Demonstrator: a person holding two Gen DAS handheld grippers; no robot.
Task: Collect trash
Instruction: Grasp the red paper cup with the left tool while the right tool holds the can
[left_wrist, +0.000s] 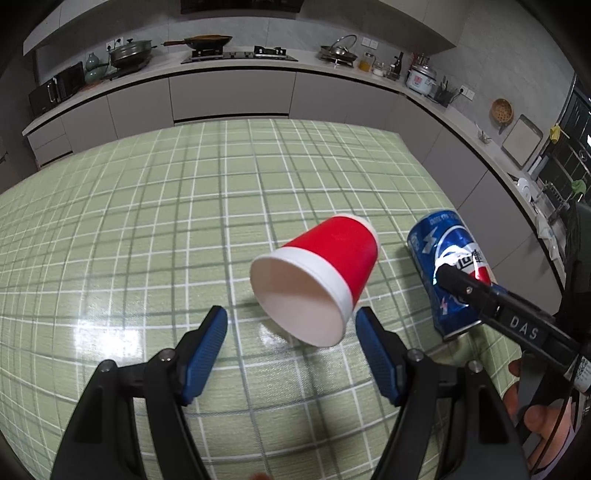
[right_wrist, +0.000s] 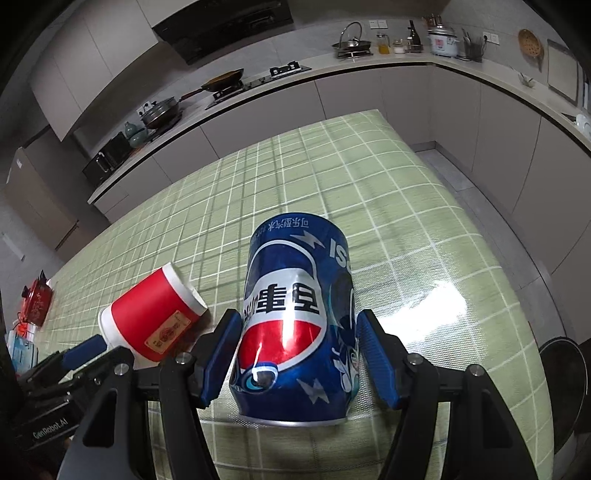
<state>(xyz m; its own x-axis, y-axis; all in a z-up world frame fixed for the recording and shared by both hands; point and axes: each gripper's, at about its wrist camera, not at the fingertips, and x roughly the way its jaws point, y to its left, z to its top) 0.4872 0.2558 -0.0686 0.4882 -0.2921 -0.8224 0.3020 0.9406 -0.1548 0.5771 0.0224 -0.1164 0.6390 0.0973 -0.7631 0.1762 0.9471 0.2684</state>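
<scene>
A red paper cup (left_wrist: 321, 273) with a white rim lies on its side on the green checked tablecloth (left_wrist: 147, 221), its mouth toward my left gripper (left_wrist: 291, 321). The left gripper is open, with the cup just ahead of its blue pads. A dented blue Pepsi can (right_wrist: 295, 314) lies on its side to the right of the cup. My right gripper (right_wrist: 295, 328) is open, its pads on either side of the can, apart from it. The can (left_wrist: 447, 269) and the right gripper show in the left wrist view, the cup (right_wrist: 155, 321) in the right wrist view.
The table edge (right_wrist: 517, 236) runs close on the right, with grey floor beyond. A dark round object (right_wrist: 565, 380) sits beside the table at lower right. Red items (right_wrist: 35, 299) lie at the table's far left. Kitchen counters with a stove (left_wrist: 240, 55) line the back.
</scene>
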